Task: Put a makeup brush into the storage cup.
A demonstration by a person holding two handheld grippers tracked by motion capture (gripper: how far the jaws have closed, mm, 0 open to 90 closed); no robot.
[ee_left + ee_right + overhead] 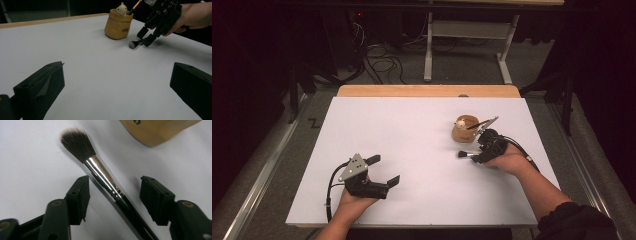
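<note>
Black tongs point(383, 170), grey plate point(353, 166), dark sleeve point(577, 220)

A white tabletop point(412, 150) with a bare wooden strip along its far edge carries two things at its right side: a tan ceramic pot point(463, 131), and just nearer, a makeup brush point(465, 155) lying flat.
</note>
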